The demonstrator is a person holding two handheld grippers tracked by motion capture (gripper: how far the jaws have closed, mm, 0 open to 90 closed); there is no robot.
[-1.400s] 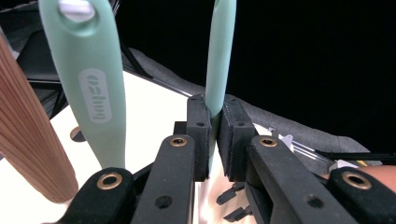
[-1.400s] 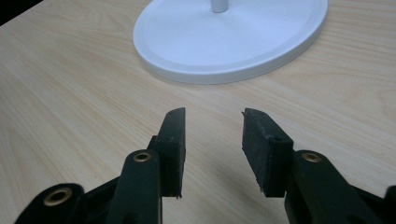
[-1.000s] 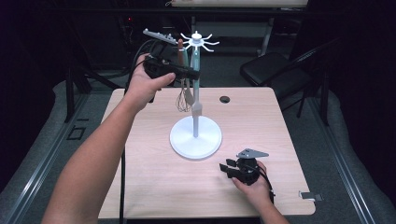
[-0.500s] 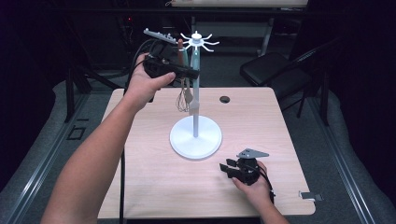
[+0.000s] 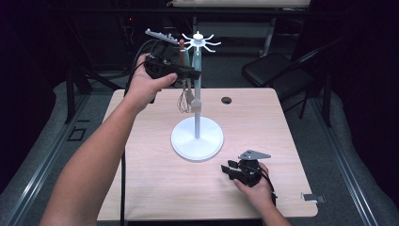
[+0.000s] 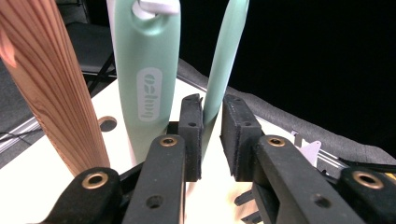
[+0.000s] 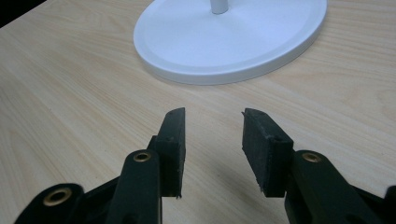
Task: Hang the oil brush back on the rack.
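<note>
Left gripper view: left tongs, just opening, straddle a mint handle; right tongs spread.

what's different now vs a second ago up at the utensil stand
The left gripper has just been opening its jaws: the slim green handle is between them, against one pad, with a gap at the other, so it looks released. Both hands stayed where they were. The right gripper rests open on the table near the stand's white base, and the utensils hang as before.
</note>
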